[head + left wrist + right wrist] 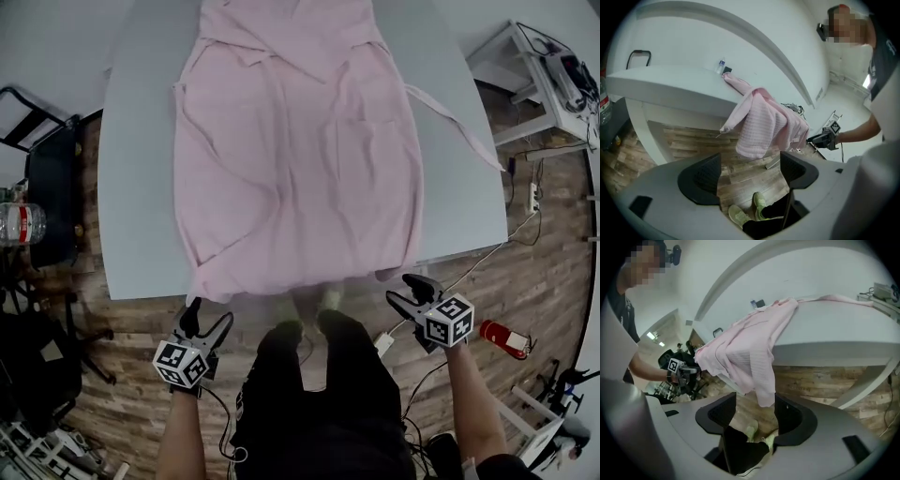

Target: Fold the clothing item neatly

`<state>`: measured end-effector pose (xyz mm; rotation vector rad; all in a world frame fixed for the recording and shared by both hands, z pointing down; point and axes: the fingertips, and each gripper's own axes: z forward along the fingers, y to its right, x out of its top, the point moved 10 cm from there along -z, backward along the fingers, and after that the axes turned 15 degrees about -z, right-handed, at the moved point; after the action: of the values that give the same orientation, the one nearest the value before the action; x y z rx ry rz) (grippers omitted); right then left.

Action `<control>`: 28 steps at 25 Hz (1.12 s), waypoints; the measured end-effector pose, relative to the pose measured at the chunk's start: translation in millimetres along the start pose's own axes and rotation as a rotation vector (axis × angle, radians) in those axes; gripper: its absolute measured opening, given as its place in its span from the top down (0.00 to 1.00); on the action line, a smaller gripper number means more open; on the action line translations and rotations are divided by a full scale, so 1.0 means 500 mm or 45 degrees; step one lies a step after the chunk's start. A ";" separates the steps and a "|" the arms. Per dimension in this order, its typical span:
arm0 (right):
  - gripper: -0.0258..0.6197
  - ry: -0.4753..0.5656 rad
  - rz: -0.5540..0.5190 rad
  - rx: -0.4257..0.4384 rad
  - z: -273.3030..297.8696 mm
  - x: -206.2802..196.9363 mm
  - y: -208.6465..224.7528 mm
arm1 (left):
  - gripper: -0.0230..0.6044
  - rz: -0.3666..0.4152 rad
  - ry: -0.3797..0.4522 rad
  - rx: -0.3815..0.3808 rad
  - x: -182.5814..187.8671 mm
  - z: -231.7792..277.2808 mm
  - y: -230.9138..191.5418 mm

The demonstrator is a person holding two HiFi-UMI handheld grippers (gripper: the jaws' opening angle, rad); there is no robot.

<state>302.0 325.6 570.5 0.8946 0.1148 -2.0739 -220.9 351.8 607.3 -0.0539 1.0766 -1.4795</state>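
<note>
Head view gives me the pale pink, waffle-textured cloth garment spread flat along the light grey rectangular table, its hem spilling over the table's near edge and a thin pink belt strip trailing off toward the table's right edge. I hold the left gripper just off the table's near edge below the hem's left corner, and the right gripper off the same edge by the right corner; both sets of jaws stand wide apart with nothing pinched, though in the right gripper view a hanging corner of the hem dangles close ahead of the jaws. I judge the cloth to be soft, light and limp: it will sag and bunch, so I would pinch the two hem corners through a full thickness and lift evenly. The loose belt could drag or snag at the table's right edge. Off the table's left side sit a black chair and a clear plastic bottle with a red label; off its right side, a white metal rack and floor cables, all clear of the fold.
</note>
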 end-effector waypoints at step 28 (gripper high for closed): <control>0.60 -0.185 -0.492 -0.650 -0.137 0.294 0.582 | 0.38 -0.045 -0.035 0.203 -0.017 0.084 0.081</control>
<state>499.2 68.6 493.4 0.4276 0.7528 -2.2924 -162.7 341.8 610.3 0.0191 0.9364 -1.5879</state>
